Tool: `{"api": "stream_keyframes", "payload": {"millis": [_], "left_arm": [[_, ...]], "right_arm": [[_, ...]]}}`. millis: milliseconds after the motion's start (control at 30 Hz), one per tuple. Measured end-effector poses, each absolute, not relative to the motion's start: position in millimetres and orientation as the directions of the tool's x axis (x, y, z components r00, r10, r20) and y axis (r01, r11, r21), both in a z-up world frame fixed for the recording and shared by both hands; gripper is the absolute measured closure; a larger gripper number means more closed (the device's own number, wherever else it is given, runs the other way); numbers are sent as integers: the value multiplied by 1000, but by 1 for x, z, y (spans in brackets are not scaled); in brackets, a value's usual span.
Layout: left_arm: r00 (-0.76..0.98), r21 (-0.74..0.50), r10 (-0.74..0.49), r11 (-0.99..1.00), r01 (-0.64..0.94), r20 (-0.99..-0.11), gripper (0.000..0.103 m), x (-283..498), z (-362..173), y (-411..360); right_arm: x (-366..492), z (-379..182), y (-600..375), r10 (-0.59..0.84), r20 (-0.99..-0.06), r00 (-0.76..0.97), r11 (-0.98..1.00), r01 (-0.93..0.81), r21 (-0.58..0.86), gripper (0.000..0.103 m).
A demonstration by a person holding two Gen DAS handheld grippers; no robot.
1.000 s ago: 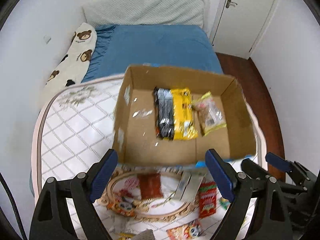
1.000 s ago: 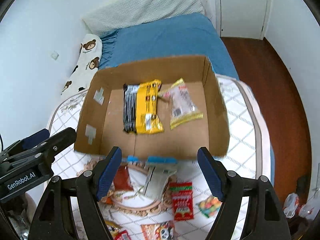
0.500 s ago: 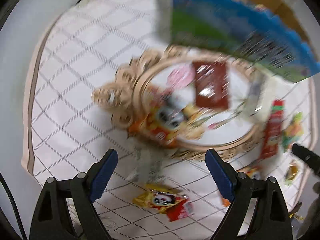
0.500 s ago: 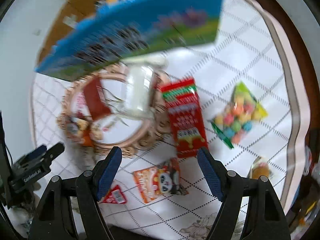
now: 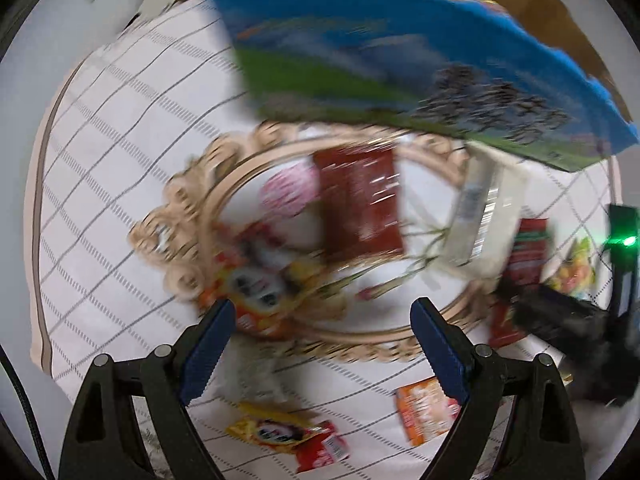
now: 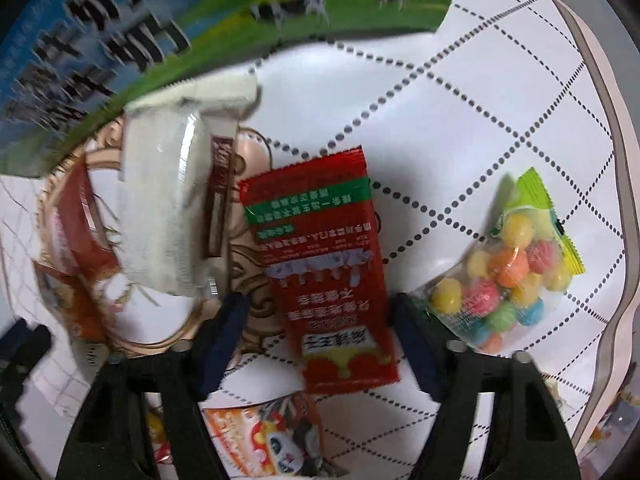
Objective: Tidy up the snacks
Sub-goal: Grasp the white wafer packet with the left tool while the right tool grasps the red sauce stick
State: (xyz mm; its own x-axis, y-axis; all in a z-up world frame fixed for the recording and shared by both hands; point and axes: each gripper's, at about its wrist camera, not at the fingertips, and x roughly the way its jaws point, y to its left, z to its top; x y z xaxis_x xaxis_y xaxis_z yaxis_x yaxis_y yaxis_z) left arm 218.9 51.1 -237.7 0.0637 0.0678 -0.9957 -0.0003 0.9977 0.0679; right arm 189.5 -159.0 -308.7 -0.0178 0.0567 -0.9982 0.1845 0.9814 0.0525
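Observation:
My right gripper [image 6: 320,336] is open, low over a red snack packet [image 6: 324,264] that lies between its fingers. A bag of coloured candy balls [image 6: 508,276] lies to its right, a white wrapped snack [image 6: 168,208] to its left. My left gripper [image 5: 320,332] is open and empty above the quilt, over a panda-print packet [image 5: 248,296] and a dark red packet [image 5: 360,204]. The cardboard box [image 5: 420,48], blue and green outside, stands at the far side in both views [image 6: 160,40].
More panda packets lie near me [image 5: 288,436], [image 5: 428,408], [image 6: 264,436]. The snacks rest on a white quilted cover with a gold oval print [image 5: 192,240]. The right gripper's body shows at the right of the left wrist view [image 5: 580,328].
Both grippers have tilted down from the box interior to the snacks on the quilt and come closer. The right gripper has dropped over the red packet. Both stay open.

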Motion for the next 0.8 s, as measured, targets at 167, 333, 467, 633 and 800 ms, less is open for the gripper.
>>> {"api": "stream_keyframes", "payload": {"millis": [167, 333, 467, 633, 800], "left_arm": [[70, 71, 64, 992, 108, -996, 13, 241, -244, 1], [29, 68, 64, 976, 205, -998, 13, 271, -269, -52], [2, 75, 78, 960, 269, -997, 14, 288, -292, -84], [39, 95, 87, 951, 295, -995, 54, 291, -296, -108], [1, 71, 72, 979, 193, -997, 55, 270, -301, -86]], "right_arm": [[178, -302, -184, 76, -997, -5, 970, 233, 72, 53], [163, -300, -213, 95, -995, -29, 956, 283, 83, 53], [154, -302, -227, 105, -994, -40, 949, 301, 88, 53], [144, -302, -236, 107, -993, -52, 953, 291, 88, 53], [138, -301, -222, 118, -991, -68, 957, 273, 95, 53]]}}
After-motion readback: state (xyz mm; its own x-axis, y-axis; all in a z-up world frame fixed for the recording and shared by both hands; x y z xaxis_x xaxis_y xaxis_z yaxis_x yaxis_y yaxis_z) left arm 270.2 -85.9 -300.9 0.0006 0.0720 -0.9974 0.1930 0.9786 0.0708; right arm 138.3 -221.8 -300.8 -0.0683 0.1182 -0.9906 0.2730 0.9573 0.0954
